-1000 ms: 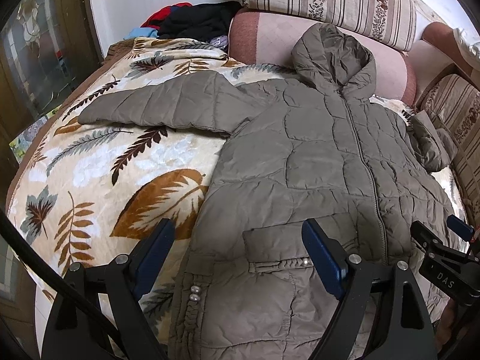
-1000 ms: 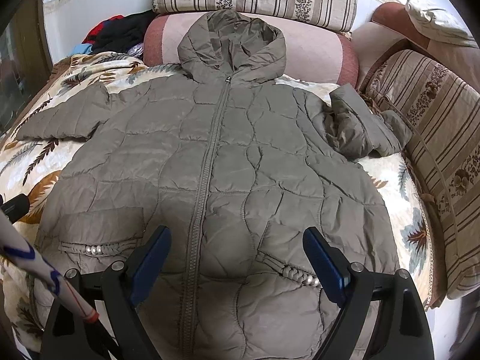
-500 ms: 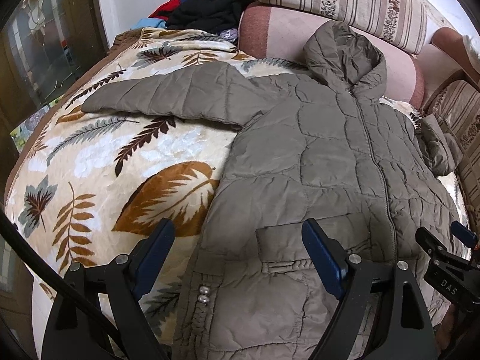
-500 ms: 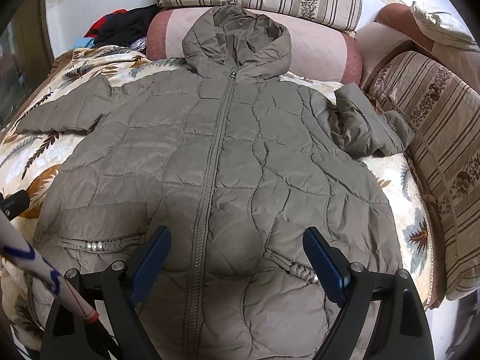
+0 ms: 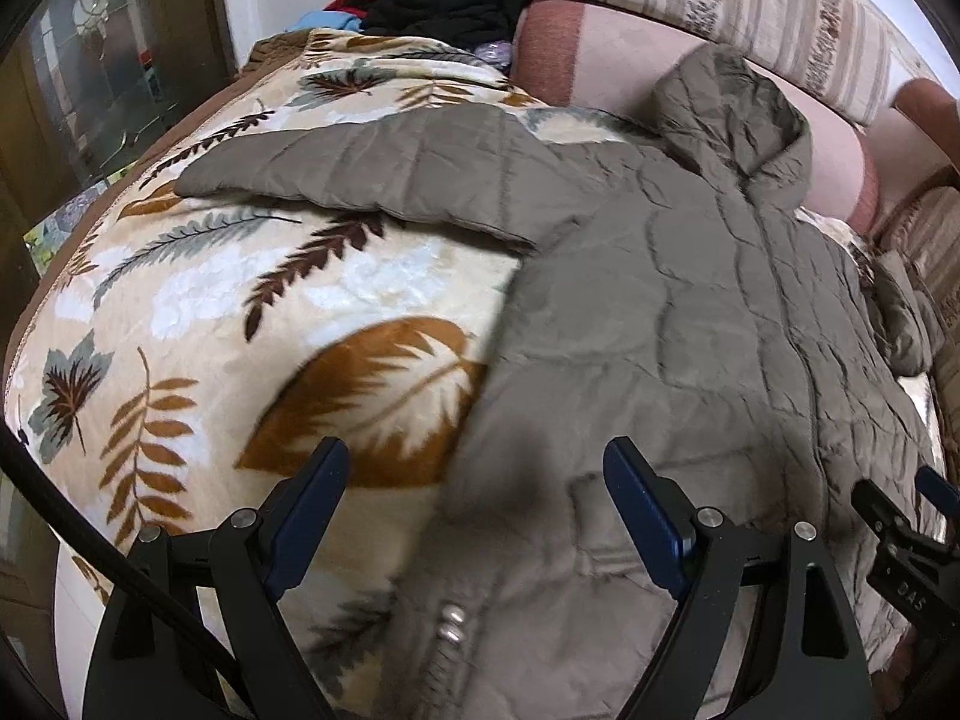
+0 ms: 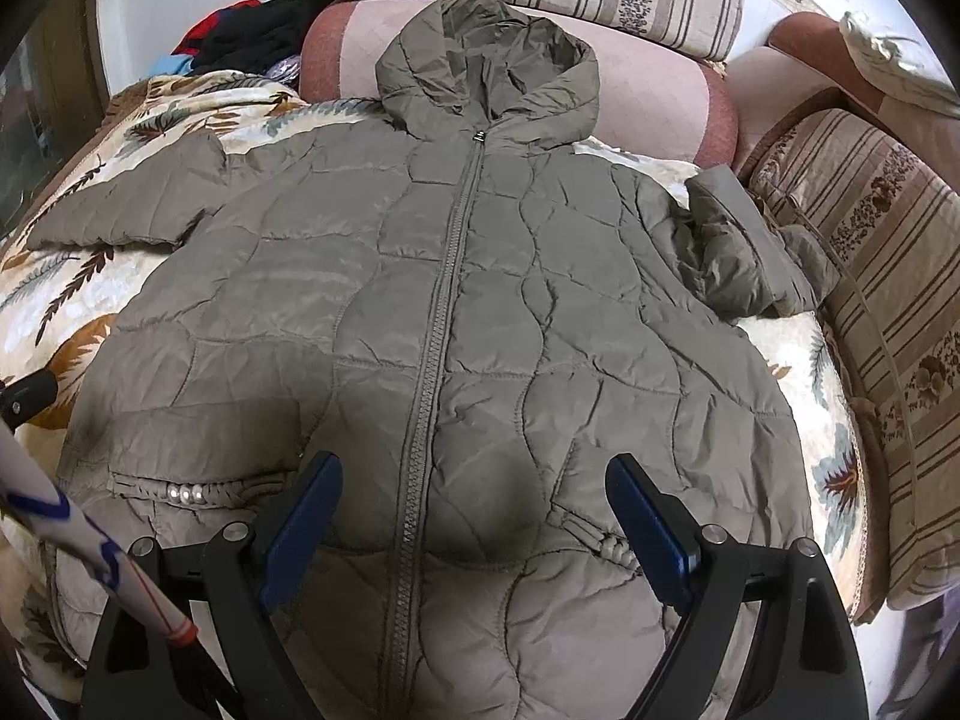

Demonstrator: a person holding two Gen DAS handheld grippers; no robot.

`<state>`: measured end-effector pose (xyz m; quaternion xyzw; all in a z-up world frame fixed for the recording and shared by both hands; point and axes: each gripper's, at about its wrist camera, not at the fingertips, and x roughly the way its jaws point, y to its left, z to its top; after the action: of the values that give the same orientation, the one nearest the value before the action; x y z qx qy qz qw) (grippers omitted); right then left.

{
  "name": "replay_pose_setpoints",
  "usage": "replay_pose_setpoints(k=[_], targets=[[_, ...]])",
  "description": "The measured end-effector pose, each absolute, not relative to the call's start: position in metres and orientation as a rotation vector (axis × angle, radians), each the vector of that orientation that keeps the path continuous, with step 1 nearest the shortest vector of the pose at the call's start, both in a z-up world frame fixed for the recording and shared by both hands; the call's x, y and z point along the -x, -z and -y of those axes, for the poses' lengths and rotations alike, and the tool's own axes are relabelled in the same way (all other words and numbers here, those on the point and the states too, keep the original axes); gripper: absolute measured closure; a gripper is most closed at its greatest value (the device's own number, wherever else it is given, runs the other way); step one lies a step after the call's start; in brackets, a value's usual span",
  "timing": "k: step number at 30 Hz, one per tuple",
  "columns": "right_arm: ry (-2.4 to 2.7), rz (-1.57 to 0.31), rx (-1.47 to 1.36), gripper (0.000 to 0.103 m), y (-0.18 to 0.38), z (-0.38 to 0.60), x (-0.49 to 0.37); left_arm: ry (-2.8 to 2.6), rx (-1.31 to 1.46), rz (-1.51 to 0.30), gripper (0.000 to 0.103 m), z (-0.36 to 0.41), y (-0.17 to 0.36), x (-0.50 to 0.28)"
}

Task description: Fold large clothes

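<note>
Khaki quilted jacket [image 6: 456, 324] spread face up, zipped, on leaf-print blanket [image 5: 198, 324], ready for folding.
One jacket, hood far against one pink bolster [image 6: 654, 90]; left sleeve [image 5: 372, 174] laid out flat, right sleeve [image 6: 738, 252] bunched. Two grippers, left gripper [image 5: 480, 498] and right gripper [image 6: 474, 498], hover over near hem, jaws wide apart, holding nothing.

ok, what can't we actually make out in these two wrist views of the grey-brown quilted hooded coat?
- Grey-brown quilted hooded coat: bottom hem, both views, hidden behind the open left gripper and open right gripper and cut by the frame edge.
- Bunched sleeve, right wrist view: cuff folded out of sight.
- Lower coat and leaf-print blanket, left wrist view: motion-blurred.
- Dark clothes pile: individual items indistinguishable.
</note>
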<state>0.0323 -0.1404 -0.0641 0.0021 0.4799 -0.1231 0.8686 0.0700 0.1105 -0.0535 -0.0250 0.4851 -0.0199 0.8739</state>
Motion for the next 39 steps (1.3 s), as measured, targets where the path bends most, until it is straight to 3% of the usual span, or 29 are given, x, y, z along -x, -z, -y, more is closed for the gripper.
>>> replay_pose_setpoints(k=[7, 15, 17, 21, 27, 29, 31, 34, 39], targets=[[0.249, -1.014, 0.016, 0.011, 0.068, 0.136, -0.041, -0.063, 0.119, -0.94, 0.017, -0.175, 0.04, -0.118], [0.248, -1.031, 0.016, 0.011, 0.076, 0.142, -0.046, 0.0, 0.459, -0.897, 0.017, -0.284, 0.035, -0.21], [0.249, -1.039, 0.011, 0.011, 0.079, 0.143, -0.047, 0.035, 0.596, -0.911, 0.018, -0.314, 0.047, -0.237], [0.251, -1.066, 0.015, 0.011, 0.087, 0.146, -0.05, 0.062, 0.845, -0.95, 0.03, -0.359, 0.09, -0.281], [0.262, -1.087, 0.032, 0.011, 0.094, 0.148, -0.055, 0.042, 0.909, -0.957, 0.03, -0.361, 0.116, -0.307], [0.268, -1.097, 0.031, 0.011, 0.096, 0.15, -0.057, 0.019, 0.874, -0.981, 0.038, -0.357, 0.121, -0.316], [0.272, -1.103, 0.036, 0.011, 0.099, 0.15, -0.058, -0.012, 0.847, -1.03, 0.074, -0.356, 0.129, -0.321], [0.269, -1.101, 0.043, 0.011, 0.099, 0.149, -0.058, -0.051, 0.798, -1.036, 0.089, -0.349, 0.123, -0.319], [0.265, -1.08, 0.032, 0.011, 0.095, 0.152, -0.054, -0.053, 0.581, -0.984, 0.094, -0.313, 0.074, -0.305]])
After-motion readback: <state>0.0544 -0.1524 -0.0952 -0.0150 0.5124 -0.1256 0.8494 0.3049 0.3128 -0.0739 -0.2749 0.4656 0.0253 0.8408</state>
